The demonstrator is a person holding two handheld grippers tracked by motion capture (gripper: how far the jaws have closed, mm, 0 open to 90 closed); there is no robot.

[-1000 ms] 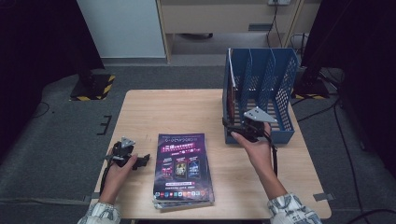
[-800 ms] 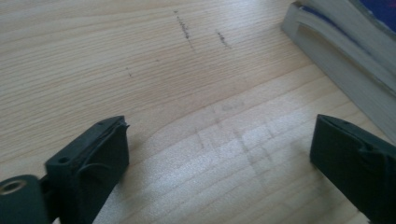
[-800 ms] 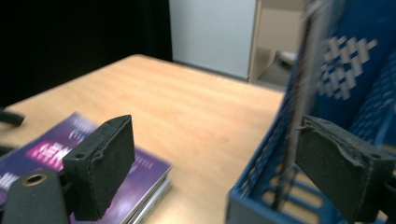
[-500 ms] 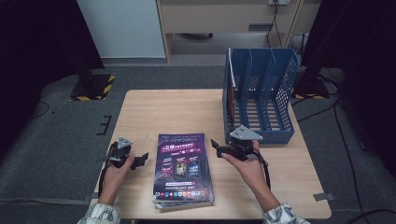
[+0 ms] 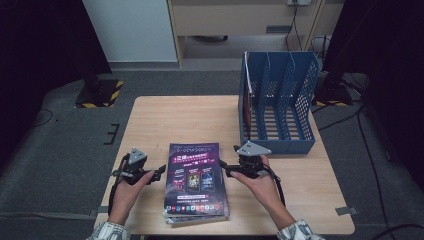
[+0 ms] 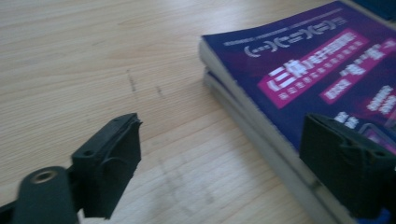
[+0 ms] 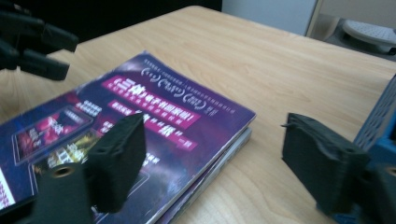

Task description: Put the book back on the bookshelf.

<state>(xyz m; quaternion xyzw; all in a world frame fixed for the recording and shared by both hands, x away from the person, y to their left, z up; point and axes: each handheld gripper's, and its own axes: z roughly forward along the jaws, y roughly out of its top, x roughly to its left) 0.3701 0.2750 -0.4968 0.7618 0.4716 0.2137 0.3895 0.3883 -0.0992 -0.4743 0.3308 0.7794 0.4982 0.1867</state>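
Observation:
A stack of magazines with purple covers lies at the front middle of the wooden table. My left gripper hovers just left of the stack, pointing at its left edge. Its jaws are open and have just been closing a little, with nothing pressed between them. My right gripper is at the stack's right edge near its far corner. It is open too, its jaws have just been narrowing, and the pads touch nothing.
A blue slotted file rack stands at the table's back right, close behind my right hand. A thin magazine stands in its leftmost slot. Bare wood lies behind the stack and at far left.
My right gripper has come away from the file rack, down and left to the stack's right edge. My left gripper has lifted slightly and edged toward the stack.

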